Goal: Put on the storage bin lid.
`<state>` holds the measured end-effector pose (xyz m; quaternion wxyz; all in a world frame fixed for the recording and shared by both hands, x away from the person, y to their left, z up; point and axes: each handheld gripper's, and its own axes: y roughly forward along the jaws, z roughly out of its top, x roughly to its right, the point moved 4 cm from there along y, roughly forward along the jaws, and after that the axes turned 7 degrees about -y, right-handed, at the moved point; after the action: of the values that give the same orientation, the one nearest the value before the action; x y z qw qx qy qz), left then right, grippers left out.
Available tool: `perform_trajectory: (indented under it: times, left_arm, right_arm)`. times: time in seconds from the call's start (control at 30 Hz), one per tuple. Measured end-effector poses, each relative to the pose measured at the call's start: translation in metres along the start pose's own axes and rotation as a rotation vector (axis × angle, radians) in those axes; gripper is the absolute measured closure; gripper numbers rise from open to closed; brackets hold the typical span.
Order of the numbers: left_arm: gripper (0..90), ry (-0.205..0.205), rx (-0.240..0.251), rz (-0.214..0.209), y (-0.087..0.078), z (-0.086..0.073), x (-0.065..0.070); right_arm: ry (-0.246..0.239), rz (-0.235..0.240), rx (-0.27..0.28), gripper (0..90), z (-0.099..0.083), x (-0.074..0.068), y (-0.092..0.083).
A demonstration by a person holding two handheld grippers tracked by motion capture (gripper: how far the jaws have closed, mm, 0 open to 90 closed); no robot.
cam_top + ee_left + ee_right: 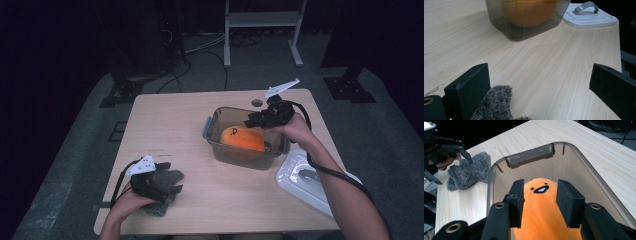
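Orange egg-shaped plush toy is seen inside clear plastic container toward table's right edge, right gripper parted, apparently unpressed; left gripper spread over grey fuzzy cloth near front-left corner.

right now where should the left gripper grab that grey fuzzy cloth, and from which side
Take the grey fuzzy cloth at the thick, bunched part under the left gripper, coming straight down from above. It lies limp and flat on the table, so a side approach would likely just push it along. The jaws already stand wide over it.
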<state>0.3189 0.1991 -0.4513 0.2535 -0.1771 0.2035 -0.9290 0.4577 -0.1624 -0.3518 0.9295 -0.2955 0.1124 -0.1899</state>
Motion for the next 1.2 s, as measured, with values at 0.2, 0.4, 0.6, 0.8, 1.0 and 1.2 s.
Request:
perform_trajectory:
  times: [0.2,0.4,0.6,0.8,1.0,1.2]
  left_arm:
    - [2.4,0.000,0.002,-0.002,-0.001,0.000,-0.001]
    - [2.3,-0.003,0.003,-0.001,-0.001,0.000,-0.001]
    - [2.4,-0.005,0.004,0.001,-0.001,-0.001,-0.002]
    - [2.4,-0.002,0.000,-0.001,0.000,-0.001,-0.003]
    - [2.4,-0.002,-0.003,-0.002,0.000,-0.002,-0.004]
    - [2.4,-0.005,-0.003,-0.003,0.000,-0.002,-0.003]
  right_arm:
    - [0.007,-0.012,0.010,51.7,-0.002,-0.001,-0.007]
    - [0.005,-0.015,0.005,49.6,-0.004,-0.003,-0.012]
    - [0.004,-0.024,0.013,48.2,-0.006,-0.003,-0.022]
    - [0.002,-0.040,0.003,47.3,-0.011,-0.003,-0.031]
    - [0.018,-0.055,0.009,46.6,-0.017,-0.002,-0.041]
    - [0.028,-0.074,0.014,46.1,-0.023,-0.001,-0.049]
